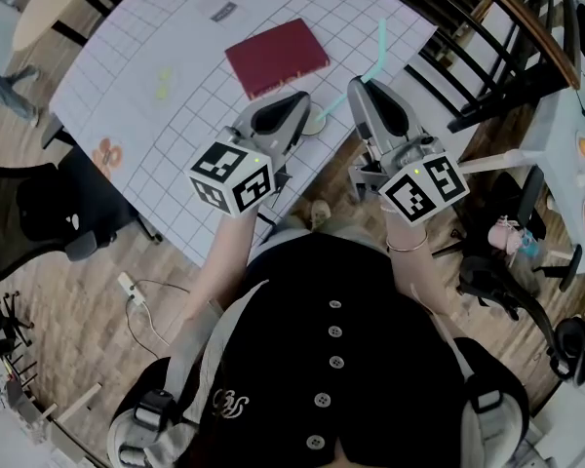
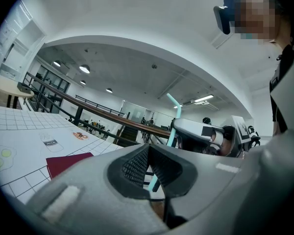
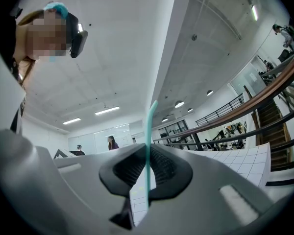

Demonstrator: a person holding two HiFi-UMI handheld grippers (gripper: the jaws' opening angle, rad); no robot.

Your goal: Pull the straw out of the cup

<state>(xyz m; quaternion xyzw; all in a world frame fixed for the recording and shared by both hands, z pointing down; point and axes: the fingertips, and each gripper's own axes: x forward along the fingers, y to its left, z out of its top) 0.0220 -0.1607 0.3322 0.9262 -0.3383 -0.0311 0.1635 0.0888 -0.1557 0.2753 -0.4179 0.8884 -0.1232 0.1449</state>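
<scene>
A teal bendy straw (image 1: pixel 379 47) stands upright between the jaws of my right gripper (image 1: pixel 356 86), which is shut on it. In the right gripper view the straw (image 3: pixel 148 131) runs straight up through the narrow gap of that gripper (image 3: pixel 147 168). Its lower end slants down to a pale, clear cup (image 1: pixel 324 122) at the table's near edge. My left gripper (image 1: pixel 309 115) meets the cup's side, jaws nearly together as if pinching its wall. The left gripper view shows the straw (image 2: pixel 172 126) beyond the left gripper's (image 2: pixel 148 166) gap; the cup itself is hard to make out there.
A dark red book (image 1: pixel 276 57) lies just beyond the grippers on the white gridded table (image 1: pixel 156 154). A black office chair (image 1: pixel 29 222) stands at the left and dark wooden chairs (image 1: pixel 497 76) at the right. A railing and stairs lie beyond the table.
</scene>
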